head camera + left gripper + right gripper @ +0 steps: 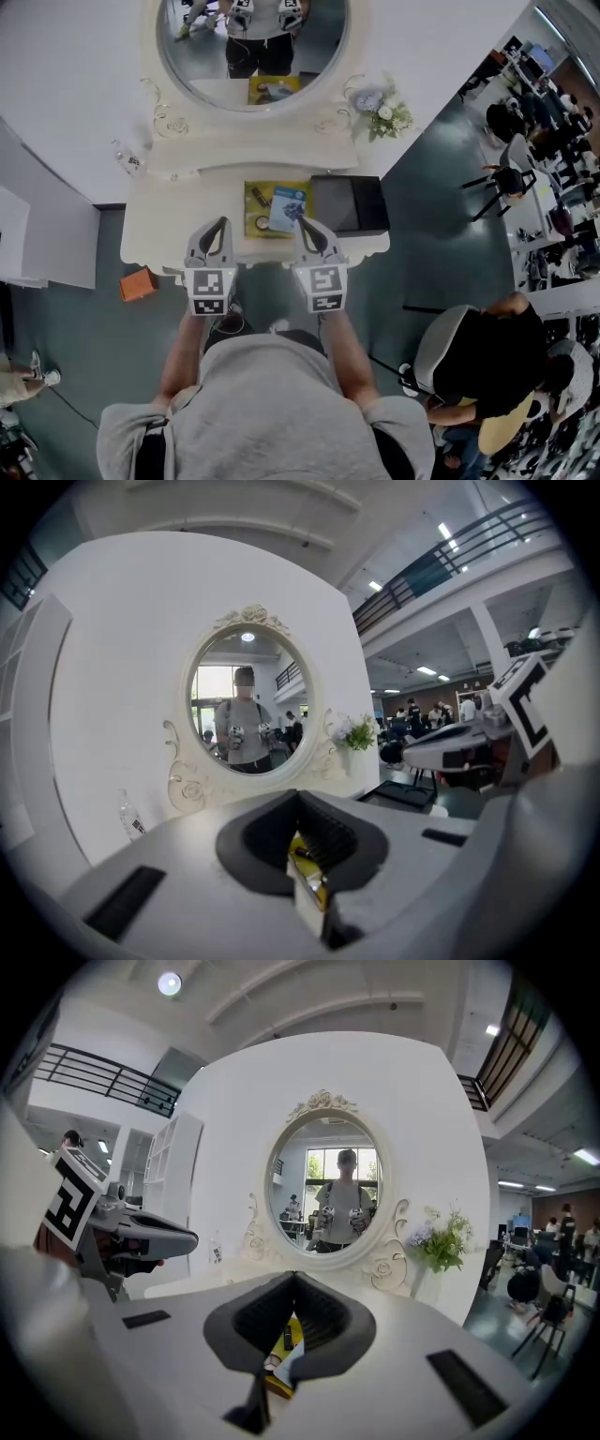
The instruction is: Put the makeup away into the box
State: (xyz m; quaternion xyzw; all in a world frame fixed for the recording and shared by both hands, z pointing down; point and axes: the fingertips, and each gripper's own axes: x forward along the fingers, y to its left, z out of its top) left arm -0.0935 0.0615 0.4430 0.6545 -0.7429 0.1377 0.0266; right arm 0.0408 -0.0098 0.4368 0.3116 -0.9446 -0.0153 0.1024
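A yellow tray (255, 208) lies on the white dressing table (150, 239) and holds makeup: a blue-and-white packet (289, 203), a small round item (262, 223) and a dark stick. A black box (349, 204) sits just right of the tray. My left gripper (222, 223) hovers at the table's front edge, left of the tray, shut and empty. My right gripper (302, 223) is over the tray's near right corner, also shut with nothing held. In the left gripper view (300, 803) and the right gripper view (293, 1283), the yellow tray (289, 1335) shows below the closed jaws.
An oval mirror (253, 47) stands at the back of the table, with flowers (384, 112) to its right and a water bottle (128, 159) to its left. An orange object (138, 283) lies on the floor at left. A person (487, 366) sits at right.
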